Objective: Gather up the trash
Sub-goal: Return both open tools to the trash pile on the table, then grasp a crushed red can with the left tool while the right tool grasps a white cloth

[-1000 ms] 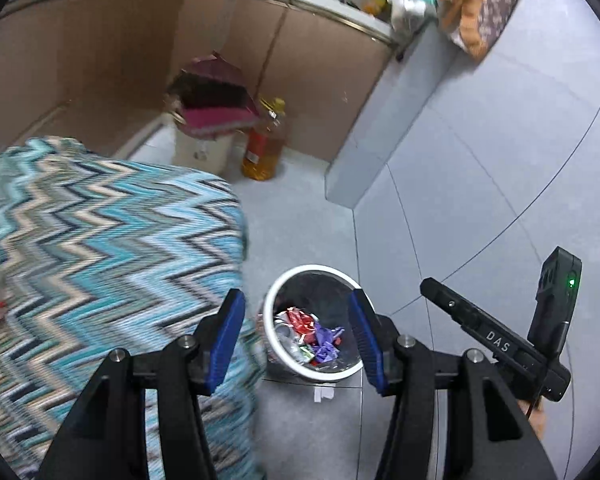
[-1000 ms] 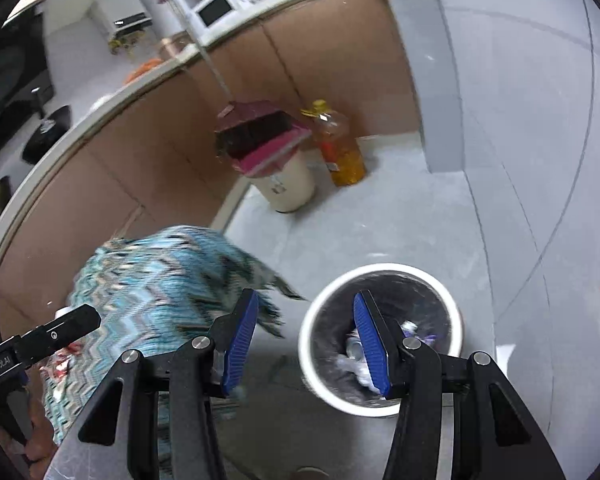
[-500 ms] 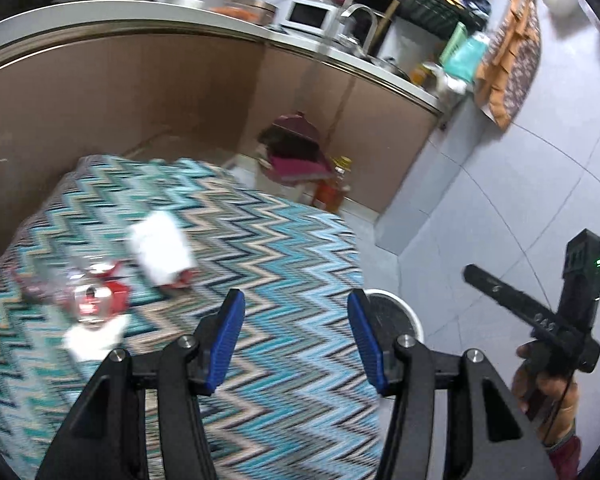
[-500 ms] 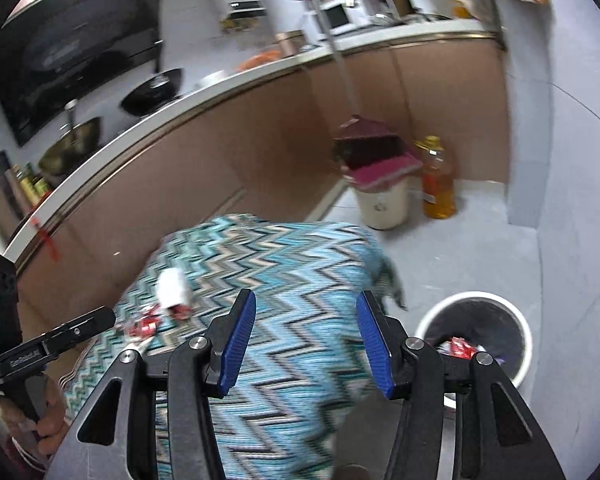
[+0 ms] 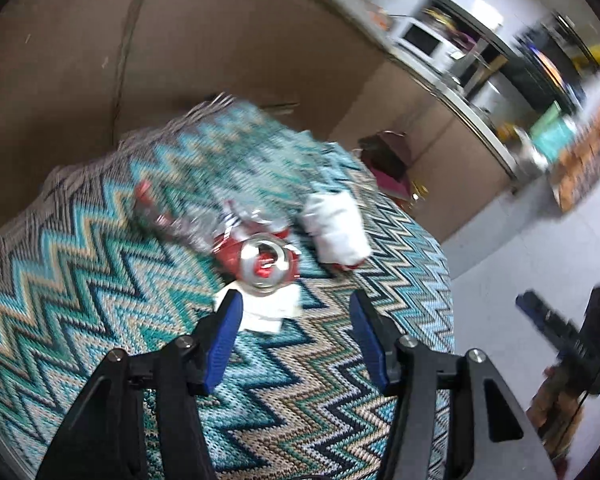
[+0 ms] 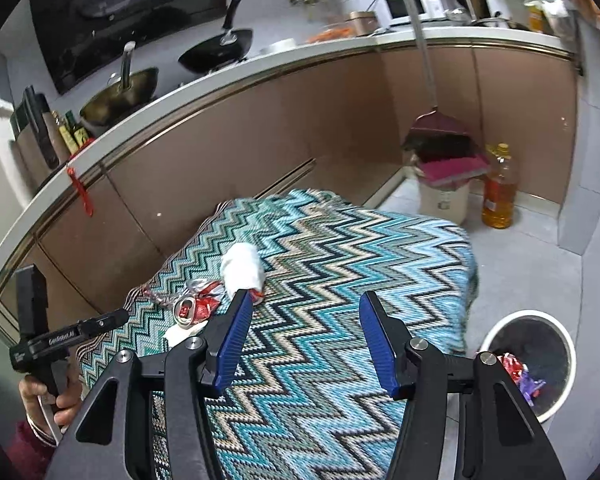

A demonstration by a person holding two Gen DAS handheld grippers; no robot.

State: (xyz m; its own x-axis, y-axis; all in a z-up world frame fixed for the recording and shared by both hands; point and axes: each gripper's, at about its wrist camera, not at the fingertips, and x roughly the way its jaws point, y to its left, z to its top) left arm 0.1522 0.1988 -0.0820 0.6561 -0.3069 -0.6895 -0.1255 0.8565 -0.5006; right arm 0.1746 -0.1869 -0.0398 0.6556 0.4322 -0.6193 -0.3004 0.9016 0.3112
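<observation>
Both claws have swung away from the bin [image 6: 528, 364] to the bench [image 6: 320, 264]. The left claw [image 5: 294, 330], empty and opening, now faces the crushed can [image 5: 265, 262] at twelve o'clock; the right claw [image 6: 304, 332] hangs wide, empty. Another pickup looks imminent.

On the zigzag-patterned cloth [image 6: 340, 248] ahead of my fingers: a crushed red can [image 5: 265, 261], its silver top facing me, lying on a flat white paper scrap [image 5: 270, 312]. Just right of it, a rolled white tissue wad [image 5: 336, 226]; to its left, crumpled silver-red wrappers [image 5: 172, 220]. On the floor beside the cloth, a white-rimmed bin [image 6: 530, 360] holding red and purple wrappers.
</observation>
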